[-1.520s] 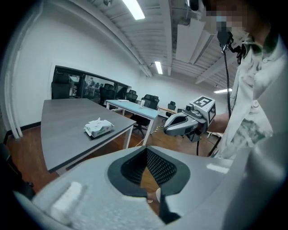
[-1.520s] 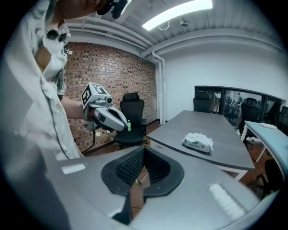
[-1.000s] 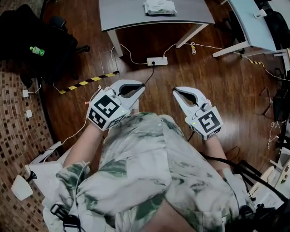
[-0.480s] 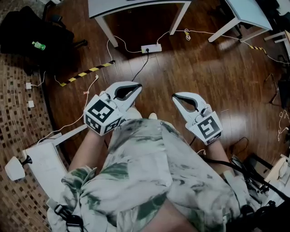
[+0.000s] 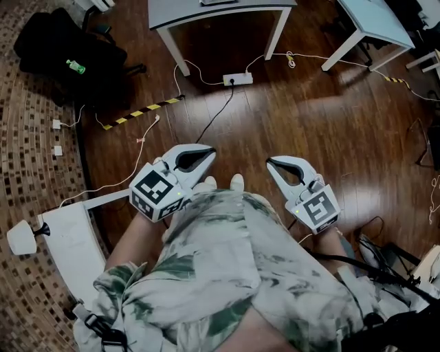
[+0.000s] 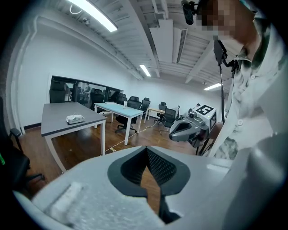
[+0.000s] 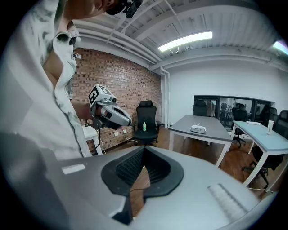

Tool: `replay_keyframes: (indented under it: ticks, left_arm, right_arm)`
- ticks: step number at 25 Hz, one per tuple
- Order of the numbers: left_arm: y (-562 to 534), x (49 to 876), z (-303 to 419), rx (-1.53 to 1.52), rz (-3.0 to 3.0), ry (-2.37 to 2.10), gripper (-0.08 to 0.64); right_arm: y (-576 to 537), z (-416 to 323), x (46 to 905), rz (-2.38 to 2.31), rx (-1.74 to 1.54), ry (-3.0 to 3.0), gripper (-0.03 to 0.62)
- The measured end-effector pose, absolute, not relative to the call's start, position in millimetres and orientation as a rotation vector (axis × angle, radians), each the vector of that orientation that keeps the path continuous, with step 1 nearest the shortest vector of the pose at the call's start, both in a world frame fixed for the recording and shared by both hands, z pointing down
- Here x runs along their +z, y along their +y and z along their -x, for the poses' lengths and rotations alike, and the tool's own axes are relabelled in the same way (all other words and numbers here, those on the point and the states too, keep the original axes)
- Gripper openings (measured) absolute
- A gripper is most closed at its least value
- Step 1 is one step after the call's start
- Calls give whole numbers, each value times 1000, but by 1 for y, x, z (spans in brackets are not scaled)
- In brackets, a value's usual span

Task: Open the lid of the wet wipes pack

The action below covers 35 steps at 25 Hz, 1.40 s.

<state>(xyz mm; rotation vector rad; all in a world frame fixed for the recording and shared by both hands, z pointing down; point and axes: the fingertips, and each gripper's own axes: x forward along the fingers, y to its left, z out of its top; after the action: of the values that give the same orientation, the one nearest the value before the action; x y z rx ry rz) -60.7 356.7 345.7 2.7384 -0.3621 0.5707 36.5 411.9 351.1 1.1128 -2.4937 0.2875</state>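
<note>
The wet wipes pack (image 6: 74, 119) is a small white packet lying on the grey table (image 6: 58, 126), far ahead of me; the right gripper view shows the pack (image 7: 198, 129) there too. In the head view only the table's front edge (image 5: 220, 12) shows, at the top. My left gripper (image 5: 210, 151) and right gripper (image 5: 269, 162) hang close to my waist over the wooden floor, both shut with nothing between the jaws. Each gripper view shows the other gripper: the right gripper (image 6: 189, 128) and the left gripper (image 7: 110, 114).
A white power strip (image 5: 232, 80) with cables lies on the floor below the table. Black-and-yellow tape (image 5: 137, 112) runs at the left. A black office chair (image 5: 62, 48) holds a green bottle (image 5: 75, 67). A light blue table (image 5: 371, 20) stands at the right.
The grey table has slid up to the top edge of the head view and the pack has left that view. Both grippers stay shut near my waist.
</note>
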Motion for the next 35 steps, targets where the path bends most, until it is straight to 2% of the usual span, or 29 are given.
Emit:
replay_keyframes:
  ticks: [23, 35]
  left_arm:
    - [399, 314, 133, 520, -2787, -181, 3]
    - [420, 315, 126, 500, -2801, -99, 2]
  right_arm:
    - [428, 87, 317, -1016, 225, -2529, 8]
    - [450, 98, 323, -995, 244, -2525, 8]
